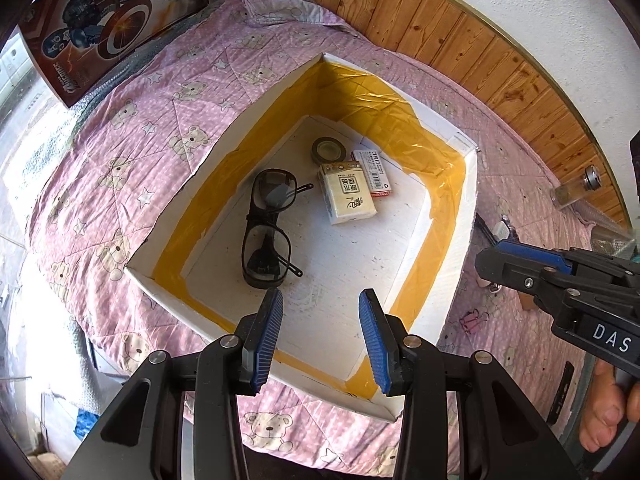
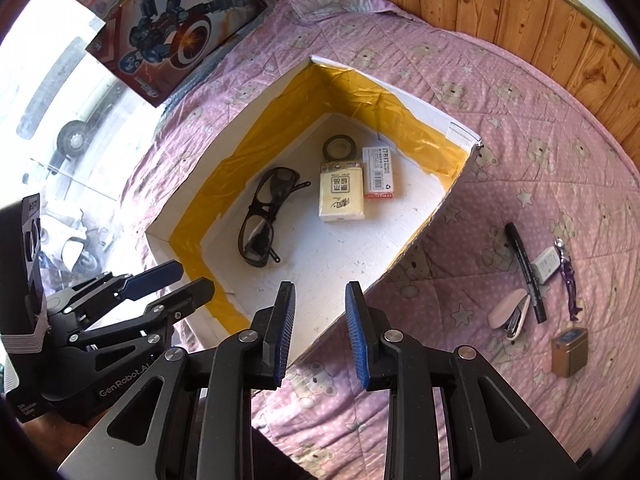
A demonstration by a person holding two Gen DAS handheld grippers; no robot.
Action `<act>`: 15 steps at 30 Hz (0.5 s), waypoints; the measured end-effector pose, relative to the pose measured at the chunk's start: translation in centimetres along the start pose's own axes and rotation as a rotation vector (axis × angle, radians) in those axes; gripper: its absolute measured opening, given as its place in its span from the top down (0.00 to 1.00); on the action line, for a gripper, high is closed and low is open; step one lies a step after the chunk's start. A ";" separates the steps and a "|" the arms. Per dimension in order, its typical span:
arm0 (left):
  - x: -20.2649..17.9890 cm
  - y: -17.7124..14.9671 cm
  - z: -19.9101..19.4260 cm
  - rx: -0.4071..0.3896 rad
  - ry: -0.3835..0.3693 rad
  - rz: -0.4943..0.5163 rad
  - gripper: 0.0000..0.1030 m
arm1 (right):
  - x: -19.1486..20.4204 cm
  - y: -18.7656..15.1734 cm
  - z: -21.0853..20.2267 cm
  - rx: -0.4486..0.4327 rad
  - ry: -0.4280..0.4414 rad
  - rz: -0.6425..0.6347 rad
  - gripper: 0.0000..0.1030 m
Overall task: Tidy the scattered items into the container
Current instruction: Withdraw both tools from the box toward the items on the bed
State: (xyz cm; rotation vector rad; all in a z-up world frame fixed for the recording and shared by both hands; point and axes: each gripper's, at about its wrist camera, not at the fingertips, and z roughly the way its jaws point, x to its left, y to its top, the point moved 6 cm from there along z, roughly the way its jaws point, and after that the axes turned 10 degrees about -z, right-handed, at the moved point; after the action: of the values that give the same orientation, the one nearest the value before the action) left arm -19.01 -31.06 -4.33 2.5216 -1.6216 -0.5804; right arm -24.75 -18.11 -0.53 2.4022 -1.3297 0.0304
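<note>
Left wrist | both grippers [image 1: 320, 300] [image 2: 320, 292] released, empty | jar [image 1: 576, 190] blurred at edge

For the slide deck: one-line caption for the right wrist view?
Open right claw over the white box holding glasses and tissues; marker waits on the quilt.

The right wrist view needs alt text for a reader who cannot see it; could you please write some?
An open right gripper hovers empty over a white box on a pink bear-print quilt; the box holds dark glasses, a tissue pack, a staple box and a tape roll. A black marker and other small items lie on the quilt, right.
</note>
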 end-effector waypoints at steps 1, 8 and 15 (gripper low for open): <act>-0.1 -0.2 -0.2 -0.002 -0.002 0.005 0.60 | 0.1 -0.2 -0.1 -0.003 0.002 0.002 0.73; -0.8 -1.4 -1.1 -0.014 -0.002 0.051 0.60 | 0.8 -1.8 -1.1 -0.036 0.028 0.021 0.72; -2.3 -2.1 -2.4 -0.046 -0.018 0.120 0.60 | 0.0 -3.2 -2.4 -0.070 0.006 0.053 0.72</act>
State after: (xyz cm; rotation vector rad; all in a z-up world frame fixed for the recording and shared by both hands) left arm -17.14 -28.41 -2.09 2.3736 -1.7311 -0.6210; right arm -21.75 -15.79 0.70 2.3071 -1.3680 0.0057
